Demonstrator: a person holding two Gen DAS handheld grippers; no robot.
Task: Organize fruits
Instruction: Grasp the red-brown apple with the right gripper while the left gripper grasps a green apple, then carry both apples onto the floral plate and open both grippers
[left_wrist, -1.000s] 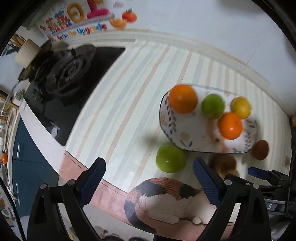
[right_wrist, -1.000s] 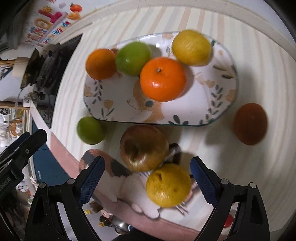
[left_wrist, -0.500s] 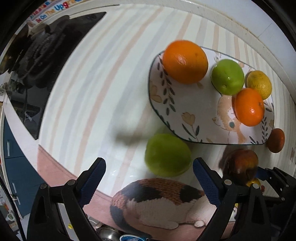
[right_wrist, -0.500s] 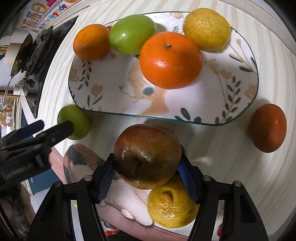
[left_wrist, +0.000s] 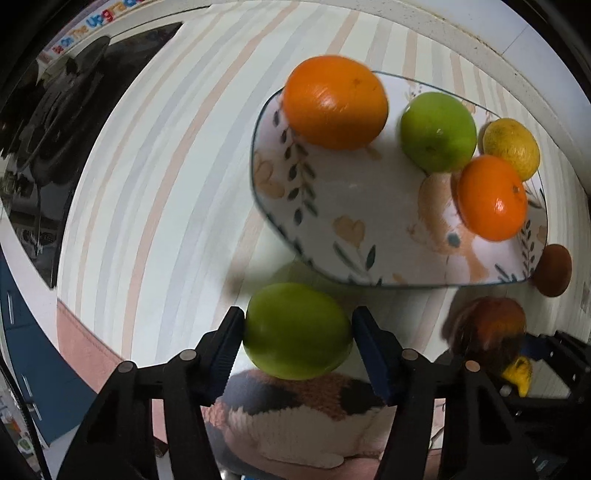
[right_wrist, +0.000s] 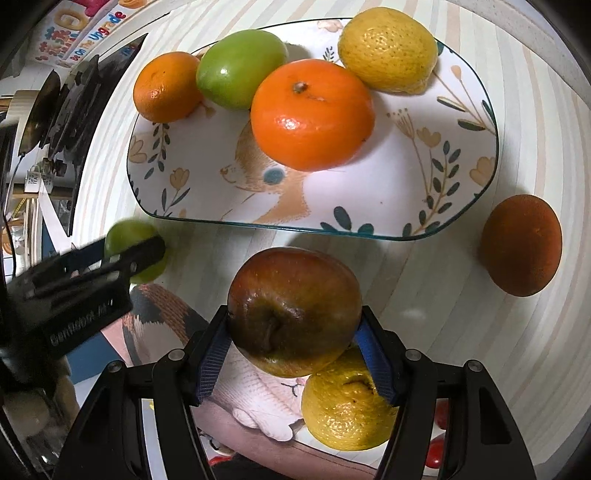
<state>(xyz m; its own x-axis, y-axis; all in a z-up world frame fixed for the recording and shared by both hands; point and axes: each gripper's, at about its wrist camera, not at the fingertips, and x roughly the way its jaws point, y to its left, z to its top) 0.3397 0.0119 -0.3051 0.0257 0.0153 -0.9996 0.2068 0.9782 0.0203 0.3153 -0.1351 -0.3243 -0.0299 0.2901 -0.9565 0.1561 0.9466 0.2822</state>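
My left gripper (left_wrist: 297, 341) is shut on a green fruit (left_wrist: 297, 330), held just in front of the patterned plate (left_wrist: 354, 221). My right gripper (right_wrist: 293, 345) is shut on a dark red apple (right_wrist: 293, 310), held above the mat near the plate's (right_wrist: 388, 192) front rim. The plate holds an orange (right_wrist: 166, 90), a green fruit (right_wrist: 238, 68), a mandarin (right_wrist: 312, 114) and a yellow citrus (right_wrist: 388, 50). A yellow citrus (right_wrist: 343, 410) lies on the mat under the apple. A dark orange fruit (right_wrist: 521, 245) lies right of the plate.
The striped mat (left_wrist: 155, 155) has a cat picture (left_wrist: 306, 417) at its front edge. A black gas hob (left_wrist: 48, 122) stands at the far left. A white wall (left_wrist: 480, 22) runs behind the plate. The left gripper (right_wrist: 88, 273) shows at the left of the right wrist view.
My left gripper moved onto the green fruit and closed on it. My right gripper closed on the red apple and has lifted it slightly off the mat.
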